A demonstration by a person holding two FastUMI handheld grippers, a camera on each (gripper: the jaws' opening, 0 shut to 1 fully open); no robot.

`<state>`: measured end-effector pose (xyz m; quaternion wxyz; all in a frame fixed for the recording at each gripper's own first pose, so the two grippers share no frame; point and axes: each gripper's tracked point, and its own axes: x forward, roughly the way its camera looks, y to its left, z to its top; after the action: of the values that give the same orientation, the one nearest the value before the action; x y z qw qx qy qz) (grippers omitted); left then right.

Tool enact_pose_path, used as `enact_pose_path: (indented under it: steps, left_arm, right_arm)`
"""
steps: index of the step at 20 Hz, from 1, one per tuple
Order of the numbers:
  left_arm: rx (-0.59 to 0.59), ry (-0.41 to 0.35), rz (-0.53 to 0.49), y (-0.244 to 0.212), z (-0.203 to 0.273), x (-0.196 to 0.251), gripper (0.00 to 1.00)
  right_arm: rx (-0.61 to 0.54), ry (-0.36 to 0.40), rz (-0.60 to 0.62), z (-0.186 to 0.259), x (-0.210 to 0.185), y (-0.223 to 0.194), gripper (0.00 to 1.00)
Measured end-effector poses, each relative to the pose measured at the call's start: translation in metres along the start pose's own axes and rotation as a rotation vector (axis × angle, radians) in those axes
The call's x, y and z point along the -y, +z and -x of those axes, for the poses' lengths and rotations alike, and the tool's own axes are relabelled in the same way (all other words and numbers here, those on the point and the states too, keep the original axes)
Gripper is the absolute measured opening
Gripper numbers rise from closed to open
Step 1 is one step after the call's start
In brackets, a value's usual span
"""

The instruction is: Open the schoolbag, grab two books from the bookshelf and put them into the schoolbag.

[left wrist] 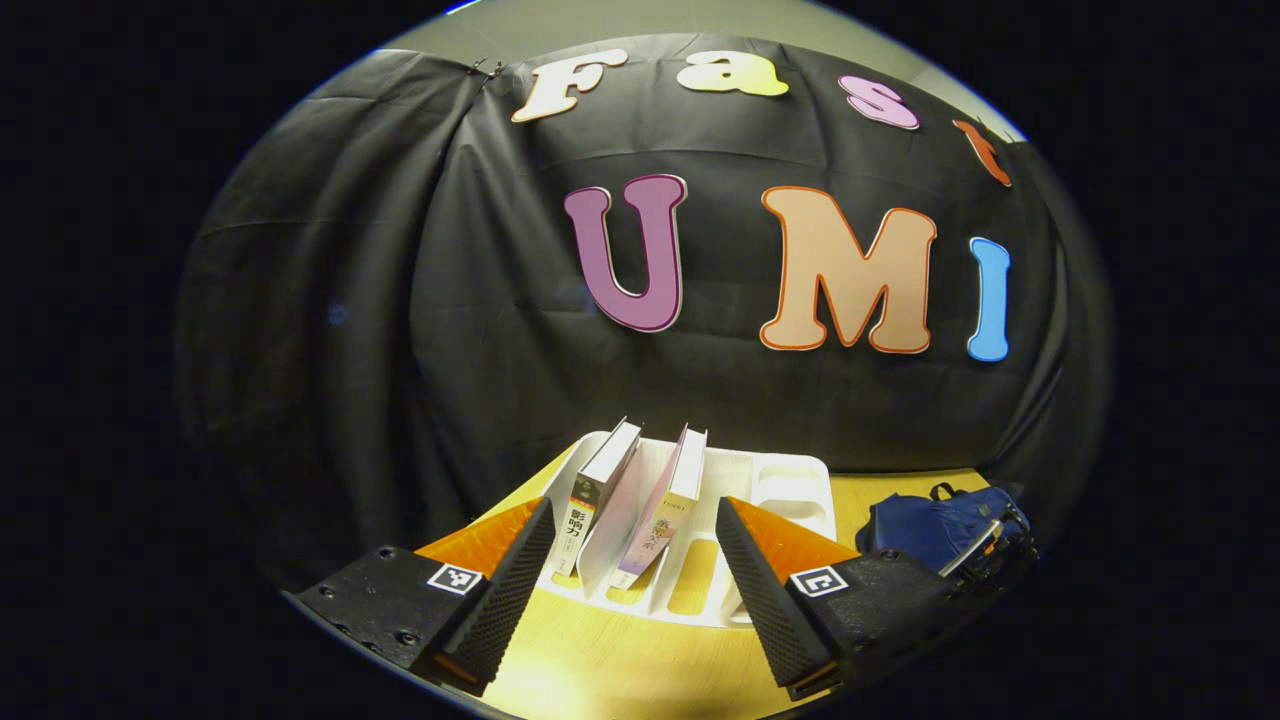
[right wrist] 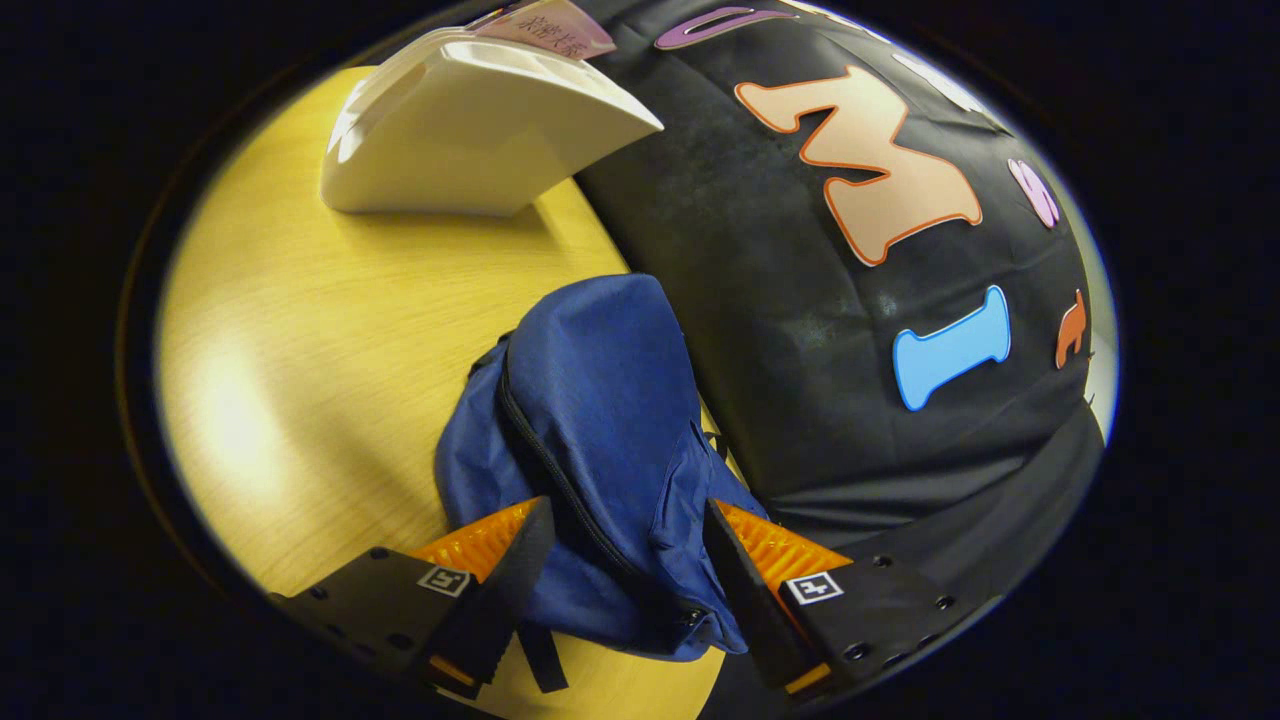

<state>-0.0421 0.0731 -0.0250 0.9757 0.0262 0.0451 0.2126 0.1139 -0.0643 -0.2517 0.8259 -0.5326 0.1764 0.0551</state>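
Schoolbag (right wrist: 590,420): matt woven cloth. Bookshelf (left wrist: 790,480): smooth glossy plastic. Table (right wrist: 300,340): smooth wood-grain, slight sheen.

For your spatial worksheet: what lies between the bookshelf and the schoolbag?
Bare tabletop separates bookshelf from schoolbag, seen in the right gripper view.
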Motion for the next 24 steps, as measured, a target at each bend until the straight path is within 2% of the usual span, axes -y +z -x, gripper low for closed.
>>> enact_pose_path:
  steps: [3,4,6,8,9,11,15,18,20,21,22,23,24]
  left_arm:
    - [-0.011,-0.008,0.01,-0.003,-0.002,0.002,0.95]
    - [-0.017,-0.009,0.015,-0.005,-0.003,0.003,0.94]
    - [-0.025,-0.011,0.025,-0.007,-0.004,0.004,0.96]
    - [-0.029,-0.009,0.021,-0.008,-0.006,0.004,0.95]
    - [-0.028,-0.008,0.018,-0.007,-0.007,0.004,0.95]
    - [-0.025,-0.014,0.013,-0.005,-0.007,0.006,0.95]
    - [-0.03,-0.033,0.016,-0.005,-0.01,0.015,0.95]
    - [-0.033,-0.055,0.016,-0.005,-0.014,0.024,0.95]
    - [-0.039,-0.067,0.006,-0.004,-0.017,0.03,0.96]
    - [-0.038,-0.07,0.004,-0.003,-0.02,0.032,0.96]
    - [-0.041,-0.075,0.004,-0.002,-0.022,0.034,0.96]
    - [-0.045,-0.082,0.006,-0.001,-0.025,0.036,0.95]
    - [-0.051,-0.088,0.007,0.0,-0.03,0.039,0.95]
  right_arm:
    - [-0.019,-0.04,-0.002,-0.007,0.009,-0.003,0.88]
    - [-0.023,-0.059,-0.004,-0.009,0.013,-0.003,1.0]
    - [-0.019,-0.078,-0.022,-0.012,0.016,-0.003,0.85]
    - [-0.017,-0.092,-0.03,-0.016,0.024,0.001,0.91]
    - [-0.019,-0.099,-0.031,-0.017,0.024,-0.001,0.69]
    - [-0.014,-0.116,-0.033,-0.024,0.026,0.003,0.69]
    - [-0.021,-0.108,-0.024,-0.044,0.017,0.004,0.48]
    - [-0.039,-0.099,-0.037,-0.054,0.014,-0.001,0.48]
    - [-0.047,-0.08,-0.053,-0.061,0.006,-0.002,0.39]
    - [-0.045,-0.098,-0.042,-0.062,0.009,-0.001,0.15]
    - [-0.044,-0.121,-0.022,-0.066,0.014,-0.001,0.19]
    - [-0.038,-0.126,-0.03,-0.062,0.015,0.0,0.1]
    - [-0.04,-0.124,-0.05,-0.062,0.015,-0.001,0.07]
